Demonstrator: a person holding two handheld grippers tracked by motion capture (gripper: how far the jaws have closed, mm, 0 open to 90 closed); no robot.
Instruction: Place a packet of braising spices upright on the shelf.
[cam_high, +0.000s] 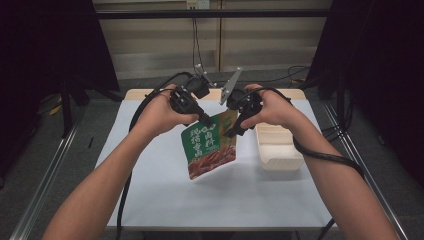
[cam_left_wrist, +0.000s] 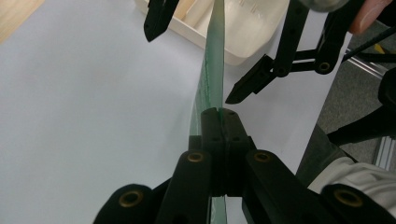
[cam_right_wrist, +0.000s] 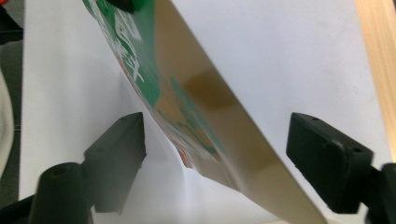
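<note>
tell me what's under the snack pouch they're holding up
Under the snack pouch lies the bare white tabletop; the patch right behind the pouch is covered. The left gripper clamps its top edge; the right gripper stands open around it. A white tray sits beside it.

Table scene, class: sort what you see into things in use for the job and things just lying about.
In use:
- green snack pouch
- left hand-held gripper, clamped on the pouch
- right hand-held gripper, jaws open around it

Lying about:
- white tray
- white table sheet
</note>
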